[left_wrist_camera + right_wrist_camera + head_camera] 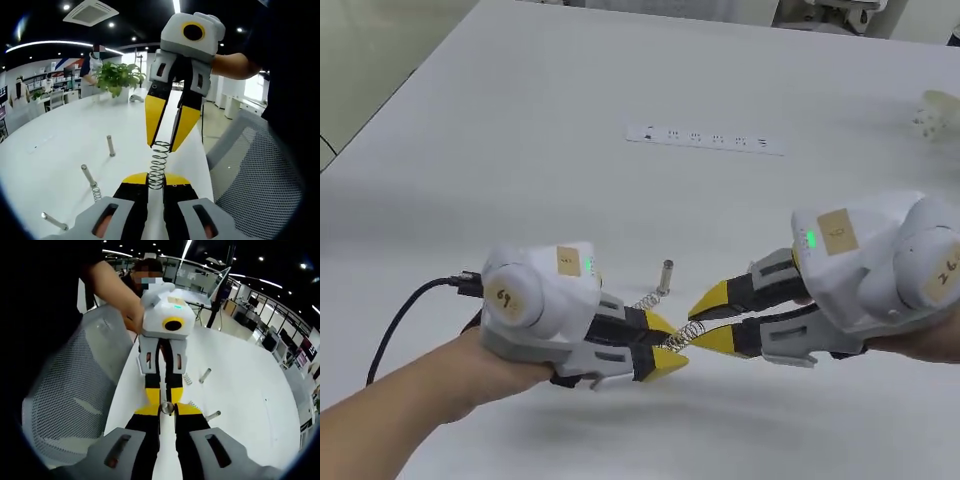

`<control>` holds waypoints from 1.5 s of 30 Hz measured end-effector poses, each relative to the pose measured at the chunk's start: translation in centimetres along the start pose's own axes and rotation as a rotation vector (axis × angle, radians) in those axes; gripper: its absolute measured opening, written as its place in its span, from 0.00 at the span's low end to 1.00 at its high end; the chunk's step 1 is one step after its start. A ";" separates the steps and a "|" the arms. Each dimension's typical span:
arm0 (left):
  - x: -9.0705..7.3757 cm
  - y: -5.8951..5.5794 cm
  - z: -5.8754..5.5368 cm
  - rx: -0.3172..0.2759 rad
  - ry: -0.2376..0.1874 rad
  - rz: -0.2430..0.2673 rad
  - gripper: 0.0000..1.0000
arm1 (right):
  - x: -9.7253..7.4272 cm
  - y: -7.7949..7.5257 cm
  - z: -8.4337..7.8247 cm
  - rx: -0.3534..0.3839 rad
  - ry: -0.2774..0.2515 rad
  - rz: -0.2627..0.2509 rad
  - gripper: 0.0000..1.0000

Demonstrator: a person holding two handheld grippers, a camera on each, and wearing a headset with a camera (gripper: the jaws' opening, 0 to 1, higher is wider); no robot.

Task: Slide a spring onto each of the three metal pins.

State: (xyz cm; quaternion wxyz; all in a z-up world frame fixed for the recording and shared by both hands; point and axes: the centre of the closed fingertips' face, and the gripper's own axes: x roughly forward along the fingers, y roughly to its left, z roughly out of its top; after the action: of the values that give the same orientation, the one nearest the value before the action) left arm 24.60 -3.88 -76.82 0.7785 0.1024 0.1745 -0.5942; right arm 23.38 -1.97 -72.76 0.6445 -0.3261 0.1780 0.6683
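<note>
A small steel spring (pixel 682 335) hangs in the air between my two grippers. My left gripper (pixel 668 352) is shut on one end of the spring (pixel 159 165). My right gripper (pixel 700 325) faces it, its yellow fingertips (pixel 152 142) pressed against the other end. In the right gripper view the spring (pixel 166 407) shows end-on between my right gripper (pixel 167 412) and the left gripper (pixel 164 399). One metal pin (pixel 667 277) stands upright just beyond the tips, with a loose spring (pixel 645 302) near it. The left gripper view shows three pins (pixel 110 145) (pixel 87 175) (pixel 54 221) on the white table (pixel 520 150).
A white power strip (pixel 705 138) lies across the far middle of the table. The left gripper's black cable (pixel 400 320) trails off to the left. A small pale object (pixel 938 112) sits at the far right. A mesh chair (pixel 250 170) stands at the table's edge.
</note>
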 end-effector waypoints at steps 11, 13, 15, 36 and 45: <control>0.3 -0.2 0.2 0.007 -0.005 -0.007 0.02 | 0.5 0.1 1.2 -0.004 -0.058 -0.011 0.08; 0.4 -0.3 0.2 0.010 -0.002 -0.009 0.02 | 0.7 0.1 1.3 -0.007 -0.061 -0.012 0.08; 0.4 -0.3 0.3 0.010 -0.001 -0.012 0.02 | 0.8 0.2 1.4 -0.010 -0.070 -0.014 0.08; 0.5 -0.7 0.0 -0.010 -0.006 -0.017 0.02 | 0.7 0.2 1.1 0.112 -0.142 -0.035 0.09; 0.1 -0.4 0.5 -0.037 -0.036 -0.008 0.02 | 0.7 0.1 0.8 0.132 -0.136 -0.041 0.11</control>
State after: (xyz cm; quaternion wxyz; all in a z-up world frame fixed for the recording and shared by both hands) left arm 24.32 -4.29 -76.38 0.7809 0.0768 0.1718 -0.5956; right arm 23.15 -0.93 -72.72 0.6889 -0.2401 0.1708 0.6623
